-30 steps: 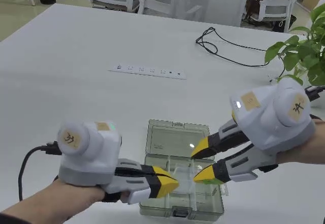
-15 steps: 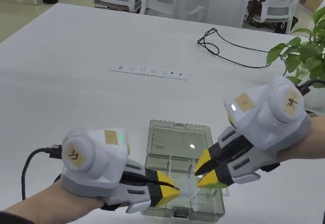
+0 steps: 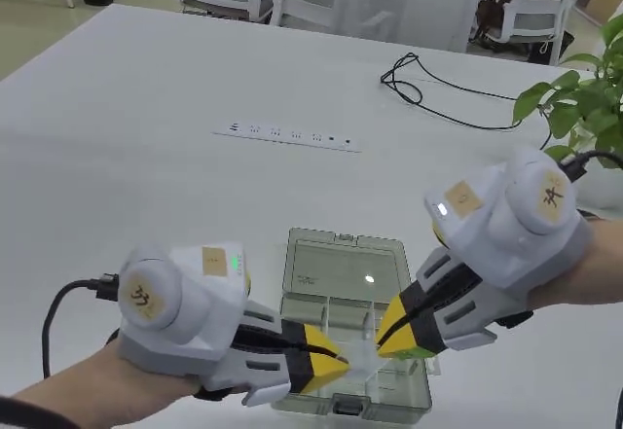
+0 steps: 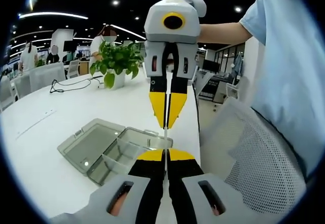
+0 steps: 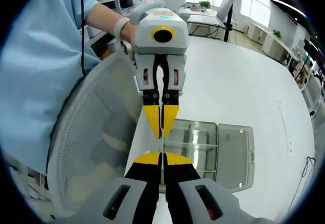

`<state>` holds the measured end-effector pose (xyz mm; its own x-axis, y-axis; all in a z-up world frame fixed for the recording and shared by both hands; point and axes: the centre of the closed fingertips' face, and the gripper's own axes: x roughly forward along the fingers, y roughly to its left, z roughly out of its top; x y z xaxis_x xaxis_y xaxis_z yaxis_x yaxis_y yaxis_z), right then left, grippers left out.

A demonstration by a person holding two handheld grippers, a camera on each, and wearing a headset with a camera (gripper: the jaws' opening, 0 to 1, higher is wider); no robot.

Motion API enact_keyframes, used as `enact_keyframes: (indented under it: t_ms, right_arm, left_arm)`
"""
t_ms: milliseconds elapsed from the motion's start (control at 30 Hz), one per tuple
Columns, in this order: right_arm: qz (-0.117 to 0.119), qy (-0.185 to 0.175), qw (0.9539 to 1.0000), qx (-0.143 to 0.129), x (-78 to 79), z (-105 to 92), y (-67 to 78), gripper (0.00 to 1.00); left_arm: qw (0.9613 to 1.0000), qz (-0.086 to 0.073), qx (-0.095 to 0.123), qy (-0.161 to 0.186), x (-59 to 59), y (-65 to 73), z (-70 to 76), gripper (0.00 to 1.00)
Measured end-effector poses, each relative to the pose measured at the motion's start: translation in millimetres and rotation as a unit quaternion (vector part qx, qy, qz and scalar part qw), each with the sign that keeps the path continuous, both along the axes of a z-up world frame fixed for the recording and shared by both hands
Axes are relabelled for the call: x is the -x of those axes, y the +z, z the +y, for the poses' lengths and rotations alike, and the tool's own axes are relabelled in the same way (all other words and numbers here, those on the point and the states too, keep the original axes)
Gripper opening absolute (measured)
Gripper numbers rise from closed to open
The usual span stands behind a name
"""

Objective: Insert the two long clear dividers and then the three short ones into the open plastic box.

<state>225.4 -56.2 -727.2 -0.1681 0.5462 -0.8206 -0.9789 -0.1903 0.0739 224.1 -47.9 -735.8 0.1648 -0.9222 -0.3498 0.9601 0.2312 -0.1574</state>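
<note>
Nearest the person, the left gripper [image 3: 336,363] and the right gripper [image 3: 383,339] point at each other tip to tip just above the front of the plastic box [image 3: 307,312]. In the left gripper view, the left gripper's [image 4: 165,155] yellow jaws are pressed together on the near end of a clear divider [image 4: 165,140]. The divider shows edge-on as a thin pale line. The right gripper [image 4: 166,122] faces it with its jaws likewise pinched closed on the far end. The right gripper view mirrors this: the right gripper [image 5: 162,158] is closed at the bottom, and the left gripper [image 5: 161,130] is clamped opposite. Whether the divider is a long or a short one I cannot tell. In the head view it is only a faint glint between the tips. The box lies open on the white table [image 3: 146,108], below and partly behind the tips, and clear walls split its inside into compartments [image 5: 203,148]. Its lid [image 3: 346,266] is folded flat away from the person. Farther back on the table lies a white power strip [image 3: 289,137], and beyond it to the right a looped black cable [image 3: 428,84]. A green plant [image 3: 584,108] stands at the right edge, and white chairs [image 3: 399,1] line the far side.
</note>
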Motion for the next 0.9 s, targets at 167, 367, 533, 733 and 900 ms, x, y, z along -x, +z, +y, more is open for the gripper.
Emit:
enact_keyframes:
  t_ms: [167, 367, 533, 733, 900]
  right_arm:
    - [-0.003, -0.005, 1.0000, 0.000, -1.1, -0.4, 0.5, 0.02]
    - [-0.005, -0.011, 0.9999, 0.003, -2.6, -0.1, 0.9, 0.02]
    - [-0.012, -0.019, 0.9997, 0.010, -8.9, -3.1, 1.7, 0.02]
    - [-0.013, -0.037, 0.9988, 0.028, -17.6, -12.7, 0.6, 0.02]
    - [-0.019, -0.055, 0.9972, 0.047, -26.7, -21.7, -2.7, 0.02]
  left_arm:
    - [0.9999, 0.009, 0.005, 0.007, -1.1, 0.1, 0.0, 0.00]
    - [0.9994, 0.018, 0.006, 0.029, -7.4, -0.5, 1.7, 0.02]
    - [0.9986, 0.019, -0.004, 0.048, -13.3, -3.7, 6.7, 0.20]
    - [0.9968, 0.011, -0.018, 0.077, -20.3, -9.7, 16.4, 0.46]
    - [0.9943, 0.014, -0.029, 0.102, -26.0, -14.7, 23.7, 0.62]
